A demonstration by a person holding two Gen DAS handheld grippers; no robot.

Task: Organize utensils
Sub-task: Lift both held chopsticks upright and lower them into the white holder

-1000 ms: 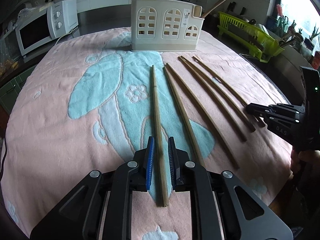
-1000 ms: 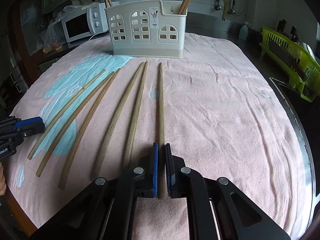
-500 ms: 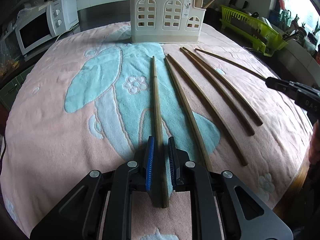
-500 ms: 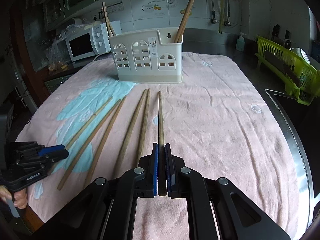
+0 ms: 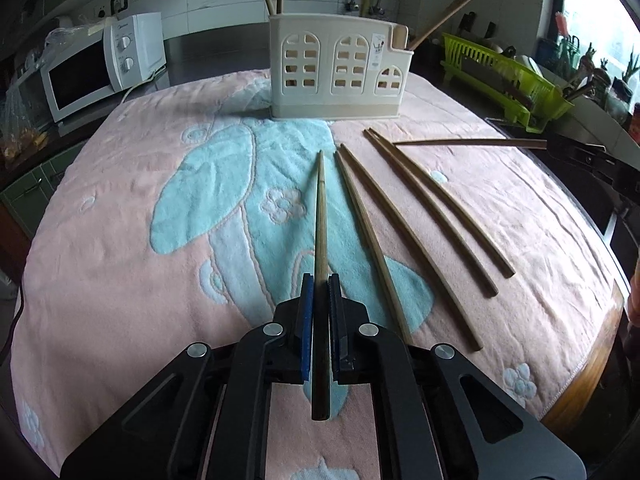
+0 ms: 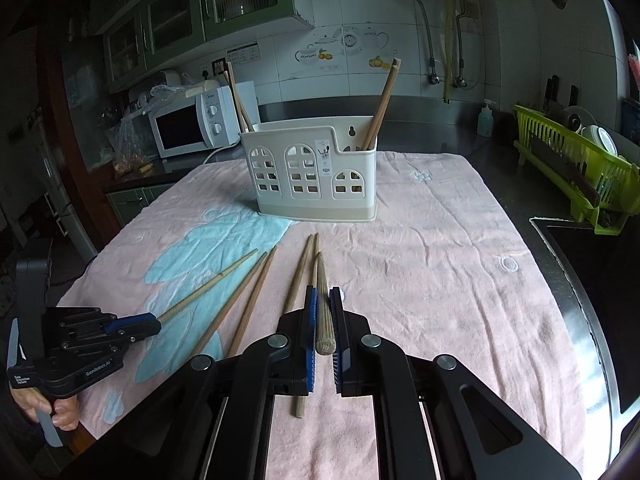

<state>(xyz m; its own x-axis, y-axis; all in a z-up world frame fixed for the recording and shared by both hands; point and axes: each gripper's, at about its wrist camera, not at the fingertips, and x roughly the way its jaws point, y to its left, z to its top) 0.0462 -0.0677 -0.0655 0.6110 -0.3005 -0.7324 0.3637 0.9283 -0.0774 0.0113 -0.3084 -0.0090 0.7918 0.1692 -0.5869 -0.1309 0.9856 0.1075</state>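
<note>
A kitchen surface is covered by a pink towel [image 5: 120, 240] with a pale blue pattern. Near its far edge stands a cream holder [image 5: 338, 76] with arched cut-outs; two chopsticks [image 6: 236, 96] lean out of its left end and two more [image 6: 382, 102] out of its right end. The left gripper [image 5: 320, 280] has just been closing and is now clamped on a chopstick [image 5: 320, 208] near the thick end, at the near edge of the towel; the stick runs forward toward the holder, and whether its tip still touches the towel cannot be told. To its right four chopsticks [image 5: 404, 228] lie loose on the towel, fanned out with their tips toward the holder. The right gripper [image 6: 323, 292] is clenched on a sixth chopstick [image 6: 322, 308], held clear above the towel near its right edge; in the left wrist view this stick [image 5: 472, 143] hangs roughly level, pointing left, above the tips of the loose ones. A white microwave [image 5: 100, 68] sits beyond the left far corner, and a green dish rack [image 5: 508, 80] beyond the right edge.
</note>
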